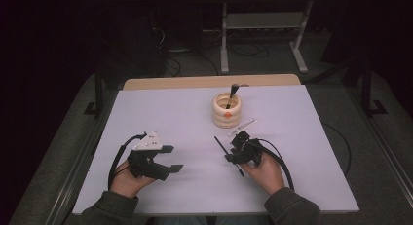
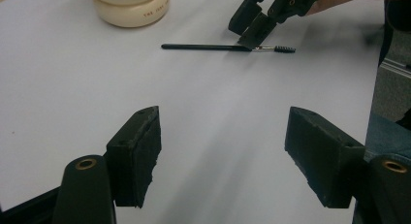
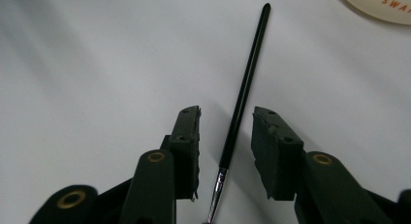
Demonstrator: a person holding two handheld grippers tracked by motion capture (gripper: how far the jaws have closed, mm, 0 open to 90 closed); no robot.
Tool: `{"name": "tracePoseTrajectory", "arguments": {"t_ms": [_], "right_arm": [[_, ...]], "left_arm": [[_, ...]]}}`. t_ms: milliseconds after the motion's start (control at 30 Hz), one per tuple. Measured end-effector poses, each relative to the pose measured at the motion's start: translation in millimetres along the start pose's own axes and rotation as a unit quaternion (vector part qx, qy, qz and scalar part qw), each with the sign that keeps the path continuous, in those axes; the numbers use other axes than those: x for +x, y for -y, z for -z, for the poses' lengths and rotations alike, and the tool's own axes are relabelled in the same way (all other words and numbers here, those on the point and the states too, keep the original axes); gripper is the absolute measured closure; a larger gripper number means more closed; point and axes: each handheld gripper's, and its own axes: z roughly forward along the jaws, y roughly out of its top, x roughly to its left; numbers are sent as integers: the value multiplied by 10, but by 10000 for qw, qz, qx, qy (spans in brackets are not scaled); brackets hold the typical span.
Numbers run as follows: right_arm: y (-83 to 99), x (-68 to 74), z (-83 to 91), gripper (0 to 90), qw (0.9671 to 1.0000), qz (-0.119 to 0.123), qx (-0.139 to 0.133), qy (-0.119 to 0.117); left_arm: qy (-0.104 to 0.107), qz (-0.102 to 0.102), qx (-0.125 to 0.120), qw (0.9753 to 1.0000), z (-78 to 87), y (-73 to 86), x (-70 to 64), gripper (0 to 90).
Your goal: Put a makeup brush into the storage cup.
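Black slim brush (image 3: pixel 242 93), metal ferrule, between parted right hand-held gripper (image 3: pixel 226 129) jaws, ungripped.

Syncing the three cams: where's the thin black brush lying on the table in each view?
High view: the black brush lies right of centre, under the right gripper.
Left gripper view: it lies across the upper middle, bristle end to the right, the right gripper's jaws over it.
Right gripper view: it runs up the centre, between the open jaws.
Shared landmark: the cream holder.

Black brush (image 3: pixel 242 95), cream holder (image 1: pixel 227 110).
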Motion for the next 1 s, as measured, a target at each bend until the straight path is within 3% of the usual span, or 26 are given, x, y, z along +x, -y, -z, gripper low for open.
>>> {"name": "tracePoseTrajectory", "arguments": {"t_ms": [333,400,600,1000], "right_arm": [[90,24,-97,713,9995,176,84,260],[100,49,-96,784,9991,158,75,386],[106,84,-101,841,9984,262,72,500],[107,43,-97,852,9993,137,63,346]], "left_arm": [[0,-20,10,10000,-10,-3,-4,288],[5,-34,23,10000,-14,-1,-1,288],[7,-11,24,10000,-21,-8,-13,289],[20,-43,54,10000,-42,-10,-22,290]]}}
